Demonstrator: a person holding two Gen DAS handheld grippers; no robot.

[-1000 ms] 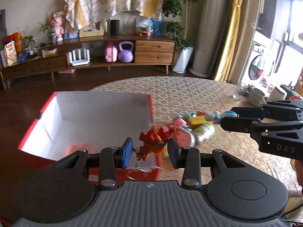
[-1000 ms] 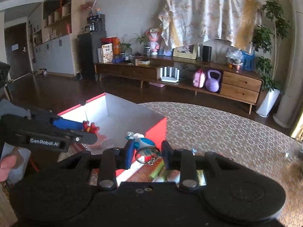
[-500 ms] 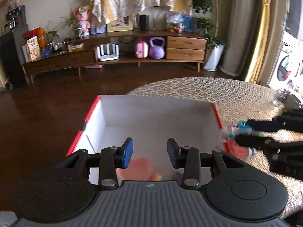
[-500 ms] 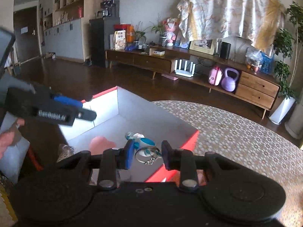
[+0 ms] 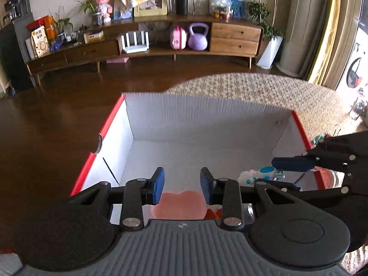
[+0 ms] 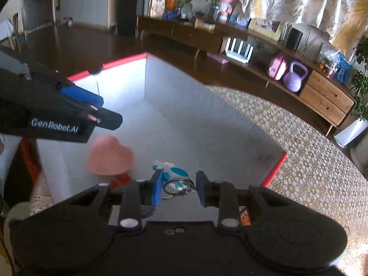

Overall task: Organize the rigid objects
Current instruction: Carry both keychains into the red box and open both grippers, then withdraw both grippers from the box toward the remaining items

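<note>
The red-edged box (image 5: 230, 119) sits open at the near left edge of the round table (image 5: 264, 89), its white inside walls and floor showing in both views. The left gripper (image 5: 181, 185) hangs over the box's near wall with its blue-padded jaws spread wide and nothing between them. Just under that gap, on the box floor against the near wall, lies a pink heart-shaped piece (image 5: 179, 204); from the right wrist view the heart (image 6: 110, 155) rests in the box's near left part, below the tip of the left gripper (image 6: 110, 117), with a scrap of something red (image 6: 120, 179) poking out at its near edge, too hidden to name.

To the right of the heart is a small white and blue toy figure (image 5: 262, 173) on a key ring, at the box's near right corner. The right gripper (image 6: 177, 187) is over it with the jaws parted; the left pad sits against the figure (image 6: 172, 172) while the metal key ring (image 6: 177, 186) lies in the gap, and whether the figure rests on the floor or hangs there I cannot tell. Beyond the box's right wall, on the patterned tablecloth, a pinkish-red item (image 5: 329, 177) shows behind the right gripper's body, blurred
</note>
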